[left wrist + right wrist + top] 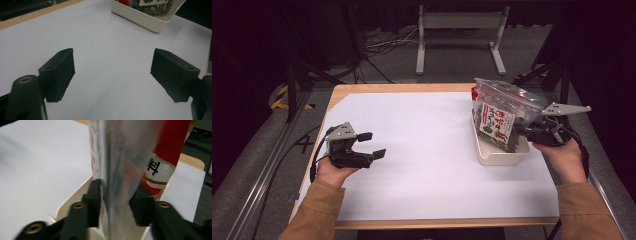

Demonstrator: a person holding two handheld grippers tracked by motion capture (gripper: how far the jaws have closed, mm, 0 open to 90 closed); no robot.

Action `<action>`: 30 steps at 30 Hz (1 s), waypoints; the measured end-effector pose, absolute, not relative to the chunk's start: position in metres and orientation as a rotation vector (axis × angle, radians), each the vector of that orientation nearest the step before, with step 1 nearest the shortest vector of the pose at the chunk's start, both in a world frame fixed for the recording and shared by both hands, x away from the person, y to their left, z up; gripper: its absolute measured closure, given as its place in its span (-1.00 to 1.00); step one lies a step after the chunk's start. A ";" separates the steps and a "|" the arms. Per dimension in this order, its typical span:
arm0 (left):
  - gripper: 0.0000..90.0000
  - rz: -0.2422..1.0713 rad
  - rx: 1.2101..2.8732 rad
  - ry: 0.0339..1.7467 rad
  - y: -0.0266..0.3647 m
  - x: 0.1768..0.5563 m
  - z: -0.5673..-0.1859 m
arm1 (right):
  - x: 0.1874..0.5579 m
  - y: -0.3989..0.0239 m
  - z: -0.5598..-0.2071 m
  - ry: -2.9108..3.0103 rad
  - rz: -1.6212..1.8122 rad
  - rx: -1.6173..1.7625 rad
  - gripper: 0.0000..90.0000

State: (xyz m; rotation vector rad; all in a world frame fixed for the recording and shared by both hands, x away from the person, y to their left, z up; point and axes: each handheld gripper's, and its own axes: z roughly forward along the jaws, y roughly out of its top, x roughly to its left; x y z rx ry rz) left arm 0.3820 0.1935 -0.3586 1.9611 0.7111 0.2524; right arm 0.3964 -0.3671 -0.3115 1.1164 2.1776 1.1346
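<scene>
Two hand-held grippers | L [372, 145] apart, idle | R [518, 131] loose around bag [502, 112] in tray [497, 155]

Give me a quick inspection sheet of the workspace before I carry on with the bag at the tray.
Surface: wooden table under a white sheet.
Job's things: clear bag of dark contents with a printed label, standing in the cream tray; a red-capped packet behind it.
Clutter: nothing seen on the sheet.
Grippers: left gripper open, holding nothing, low over the sheet; right gripper at the tray with the bag between its jaws; pad contact too blurred to confirm.
Cables: black cable trailing from the left gripper; loose cables on the floor.
Surroundings: grey floor, white stand, black frame posts.
</scene>
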 end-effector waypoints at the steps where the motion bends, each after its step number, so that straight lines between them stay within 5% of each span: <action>1: -0.57 0.256 1.967 0.706 0.194 0.382 -0.358 | 0.396 -0.368 -0.311 2.175 1.150 1.121 0.15; 10: -0.57 0.263 1.964 0.705 0.197 0.380 -0.358 | 0.382 -0.370 -0.307 2.123 1.164 1.099 -0.18; 30: -0.58 0.274 1.944 0.673 0.208 0.352 -0.354 | 0.336 -0.366 -0.292 2.087 1.182 1.055 -0.26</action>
